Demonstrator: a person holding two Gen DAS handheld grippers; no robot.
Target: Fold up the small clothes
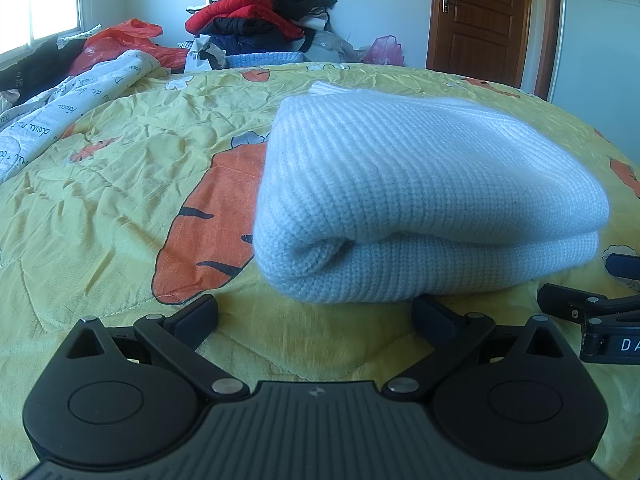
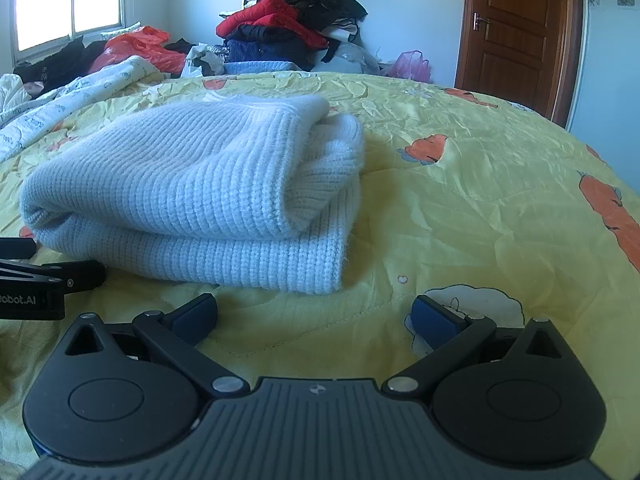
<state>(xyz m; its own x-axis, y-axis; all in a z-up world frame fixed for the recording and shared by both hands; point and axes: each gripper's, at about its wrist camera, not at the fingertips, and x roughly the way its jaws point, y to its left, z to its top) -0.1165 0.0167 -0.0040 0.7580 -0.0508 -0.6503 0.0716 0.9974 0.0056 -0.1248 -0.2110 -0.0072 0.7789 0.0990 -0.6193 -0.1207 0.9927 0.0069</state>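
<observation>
A white knitted sweater point(image 1: 420, 196) lies folded in a thick stack on the yellow carrot-print quilt point(image 1: 120, 184). My left gripper point(image 1: 316, 316) stands open just in front of the sweater's near edge, with nothing between its fingers. In the right wrist view the same sweater point(image 2: 192, 196) sits ahead and to the left. My right gripper point(image 2: 316, 316) is open and empty over the quilt point(image 2: 480, 208), short of the sweater's right corner. Each gripper shows at the edge of the other's view: the right gripper point(image 1: 592, 304), the left gripper point(image 2: 52, 276).
A white printed blanket point(image 1: 60, 108) is bunched along the bed's left side. Behind the bed rises a pile of red and black clothes point(image 1: 264, 12), with orange point(image 1: 120, 40) and pink plastic bags point(image 1: 384, 50). A brown door point(image 1: 480, 20) stands at the right.
</observation>
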